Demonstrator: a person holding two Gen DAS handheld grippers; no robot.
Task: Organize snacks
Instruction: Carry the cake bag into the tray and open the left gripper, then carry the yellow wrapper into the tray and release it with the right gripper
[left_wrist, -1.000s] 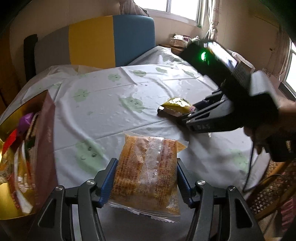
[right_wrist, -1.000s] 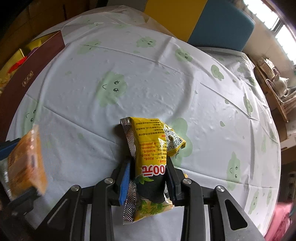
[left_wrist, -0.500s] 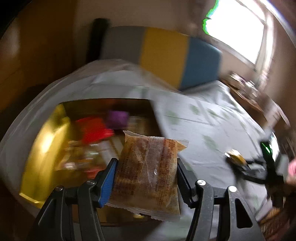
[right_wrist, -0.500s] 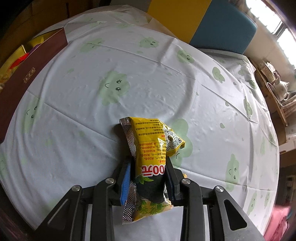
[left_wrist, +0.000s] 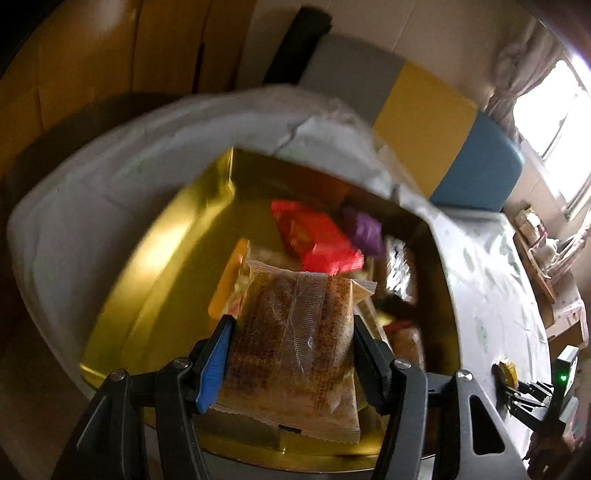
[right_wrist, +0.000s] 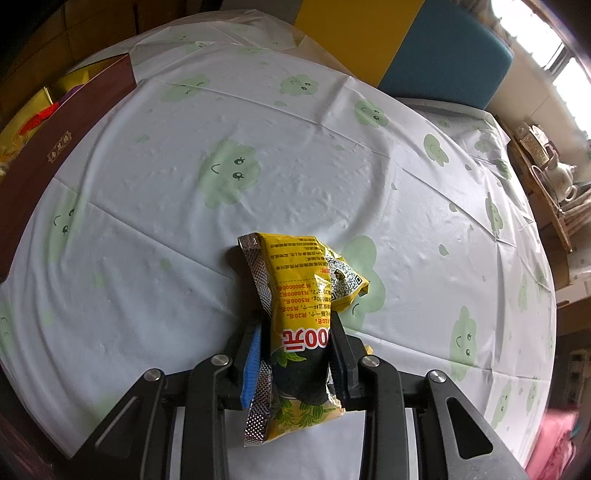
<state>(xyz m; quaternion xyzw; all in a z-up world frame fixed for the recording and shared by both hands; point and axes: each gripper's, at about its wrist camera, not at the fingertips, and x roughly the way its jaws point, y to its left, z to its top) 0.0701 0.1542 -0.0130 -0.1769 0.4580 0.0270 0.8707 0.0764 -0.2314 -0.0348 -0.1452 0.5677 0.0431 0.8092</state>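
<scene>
The box (left_wrist: 155, 280) lies just ahead of and below the left gripper (left_wrist: 291, 350), its gold floor bare on the gripper's left side and crowded on the right. Inside sit a red pack (left_wrist: 317, 240), a purple pack (left_wrist: 364, 229), a silver pack (left_wrist: 400, 269), an orange pack (left_wrist: 227, 284) and more wrappers that are too blurred to tell apart. The left gripper clamps a clear biscuit pack (left_wrist: 295, 343) by its two long sides and holds it over the box, above the orange pack.

The box's near rim runs under the left fingers (left_wrist: 216, 358); its far rim meets the rumpled tablecloth (left_wrist: 92, 206). The open gold floor to the left offers room.

The right gripper (right_wrist: 295, 354) is closed on a yellow pack (right_wrist: 299, 295), pinching its lower half while the upper end rests on the tablecloth (right_wrist: 332, 147). Ahead of it the cloth is wide and bare up to the round table edge.

Only the left view shows the box's contents. The right view shows the box's brown outer wall (right_wrist: 66, 125) far to its left, with a strip of gold and red inside. The left view catches the right gripper (left_wrist: 517, 395) small at its far right, with the yellow pack (left_wrist: 506, 371) in it.
</scene>
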